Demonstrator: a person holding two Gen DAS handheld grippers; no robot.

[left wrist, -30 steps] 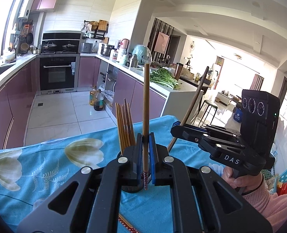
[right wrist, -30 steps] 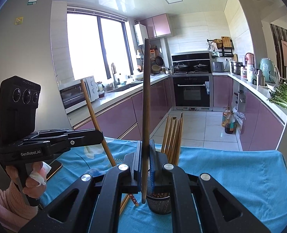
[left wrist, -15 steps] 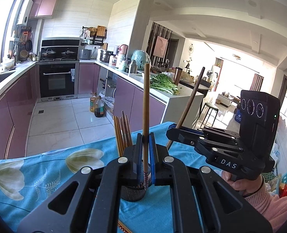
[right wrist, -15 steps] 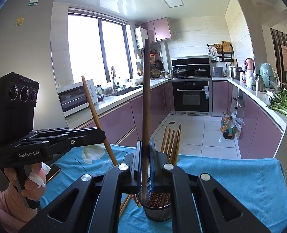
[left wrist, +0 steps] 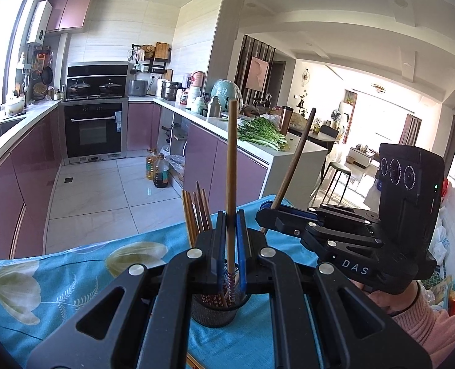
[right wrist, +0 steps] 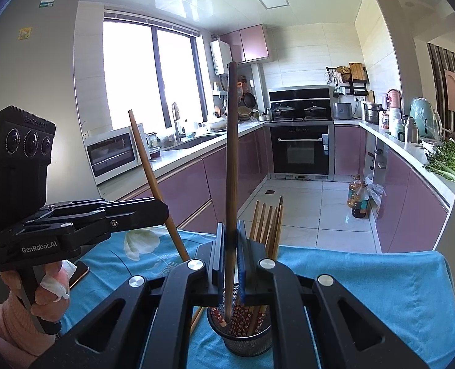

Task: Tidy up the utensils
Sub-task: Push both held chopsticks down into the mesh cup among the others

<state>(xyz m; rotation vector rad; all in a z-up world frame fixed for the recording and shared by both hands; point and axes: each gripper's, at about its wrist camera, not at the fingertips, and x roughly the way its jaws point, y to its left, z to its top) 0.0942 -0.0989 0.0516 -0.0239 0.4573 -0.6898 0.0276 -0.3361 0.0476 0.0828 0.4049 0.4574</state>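
A dark mesh utensil cup point(left wrist: 216, 310) point(right wrist: 242, 336) stands on the blue cloth and holds several wooden chopsticks point(left wrist: 196, 212) point(right wrist: 269, 223). My left gripper point(left wrist: 231, 240) is shut on one upright chopstick point(left wrist: 232, 166), its patterned tip inside the cup. My right gripper point(right wrist: 231, 246) is shut on another upright chopstick point(right wrist: 232, 153), its lower end inside the cup. Each gripper shows in the other's view, the right gripper point(left wrist: 269, 215) to the right and the left gripper point(right wrist: 162, 212) to the left of the cup.
The table wears a blue flowered cloth point(left wrist: 58, 279) point(right wrist: 365, 279). A loose chopstick point(right wrist: 196, 318) lies on the cloth left of the cup. A phone point(right wrist: 78, 273) lies near my left hand. Kitchen counters, an oven and greens stand behind.
Both grippers have lowered their chopsticks, and the lower ends have gone from above the cup's rim down into the cup.
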